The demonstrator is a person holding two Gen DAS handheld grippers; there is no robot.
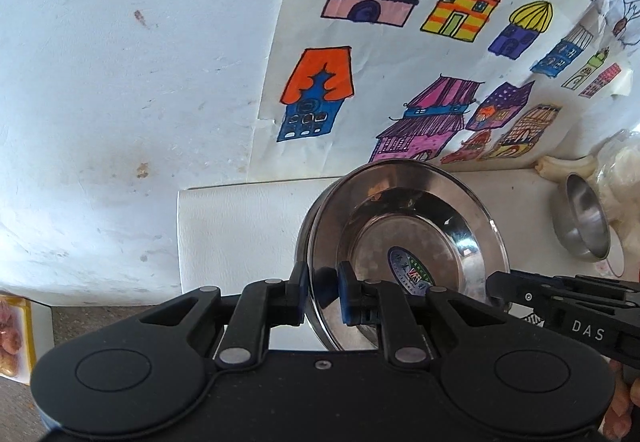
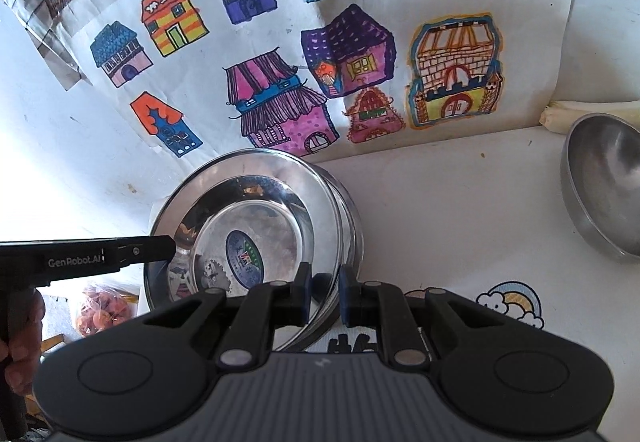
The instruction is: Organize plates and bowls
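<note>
The steel plate (image 1: 404, 238) is sitting on a wider steel vessel (image 2: 348, 217) at the tabletop's (image 1: 240, 226) left edge, near the back corner. Both tongs are pinching its thin rim: the left gripper (image 1: 323, 292) on one side, the right gripper (image 2: 323, 294) opposite. It is looking light, rigid and slippery, so the rim is probably the best hold. One plate is showing, plus one steel bowl (image 2: 604, 193) lying well apart toward the right edge.

Both wrist views close, angled down, sharing plate (image 1: 404, 238)
</note>
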